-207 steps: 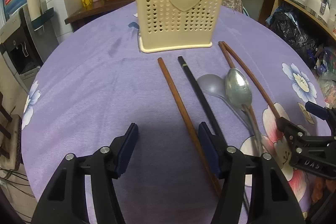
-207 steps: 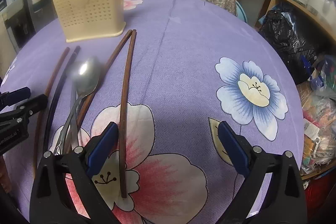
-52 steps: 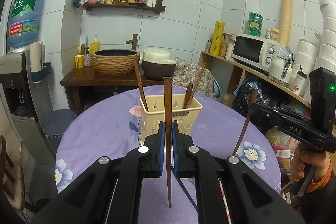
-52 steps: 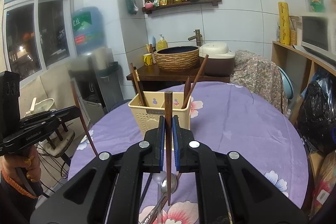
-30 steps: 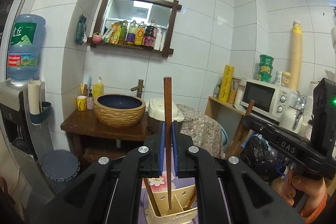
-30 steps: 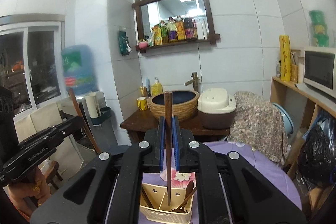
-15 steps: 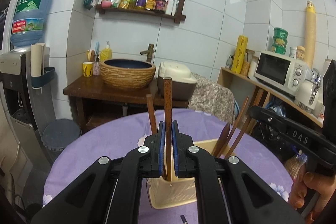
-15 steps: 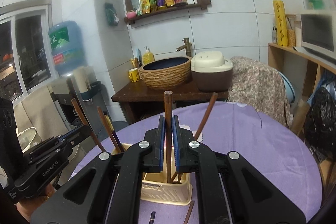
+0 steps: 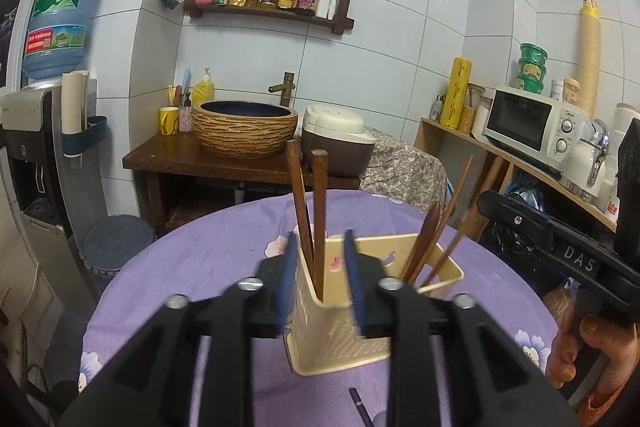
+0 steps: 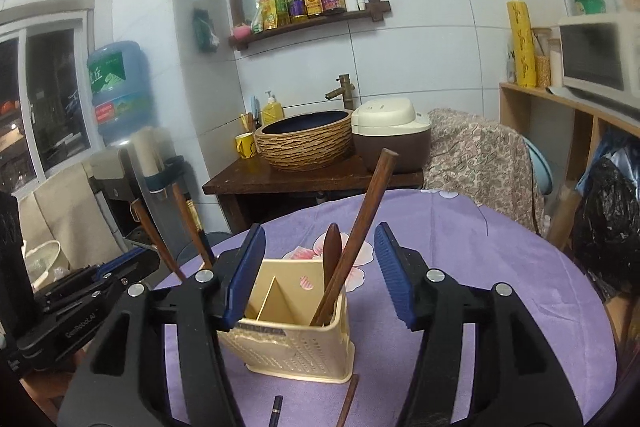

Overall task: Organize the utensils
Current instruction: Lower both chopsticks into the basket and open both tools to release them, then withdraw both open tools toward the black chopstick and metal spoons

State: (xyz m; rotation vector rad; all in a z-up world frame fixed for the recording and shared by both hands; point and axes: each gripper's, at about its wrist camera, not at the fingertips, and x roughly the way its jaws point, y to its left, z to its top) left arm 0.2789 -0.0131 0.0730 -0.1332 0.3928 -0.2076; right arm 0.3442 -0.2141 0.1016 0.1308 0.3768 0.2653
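Observation:
A cream perforated utensil holder stands on the purple tablecloth. My left gripper hovers over its left compartment with its jaws opening; a brown chopstick stands free between the pads beside another chopstick. Over the right compartment my right gripper has its jaws opening too, and a brown chopstick leans there untouched next to a wooden spoon handle. Each gripper shows in the other's view: the right gripper and the left gripper.
On the cloth in front of the holder lie a black chopstick tip and a brown chopstick tip. A wooden side table with a woven basin and a rice cooker stands behind the round table. A hand holds the right gripper.
Both grippers came down over the holder and parted their jaws. The two chopsticks they held now stand in the holder; the right one has tipped to the right.

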